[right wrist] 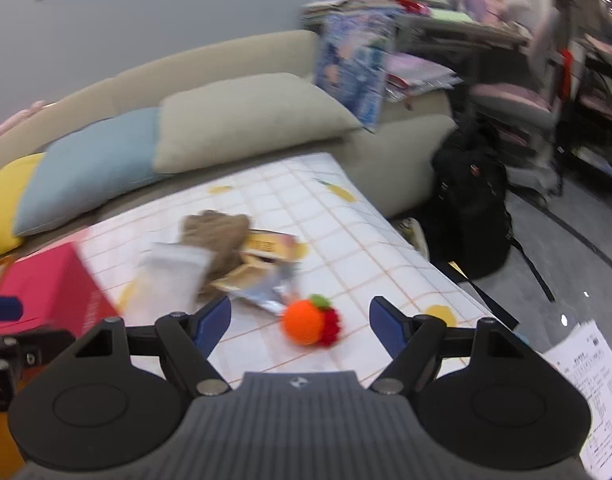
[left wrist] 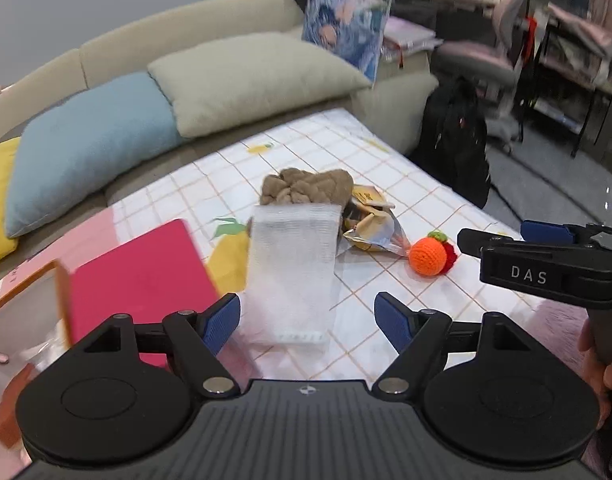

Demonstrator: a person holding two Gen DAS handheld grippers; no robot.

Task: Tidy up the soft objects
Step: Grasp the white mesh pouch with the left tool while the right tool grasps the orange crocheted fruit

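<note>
Blue-padded jaws on the left gripper (left wrist: 307, 316) stand spread and empty above the checked tablecloth (left wrist: 345, 152), with a white mesh pouch (left wrist: 292, 272) lying just past them beside a pink box (left wrist: 142, 276). The right gripper (right wrist: 300, 322) is likewise released, holding nothing, a crocheted orange (right wrist: 304, 322) on the cloth between its fingers. Farther back a brown knitted piece (left wrist: 306, 188) touches crumpled snack packets (left wrist: 369, 224), before the sofa cushions (left wrist: 250, 80).
</note>
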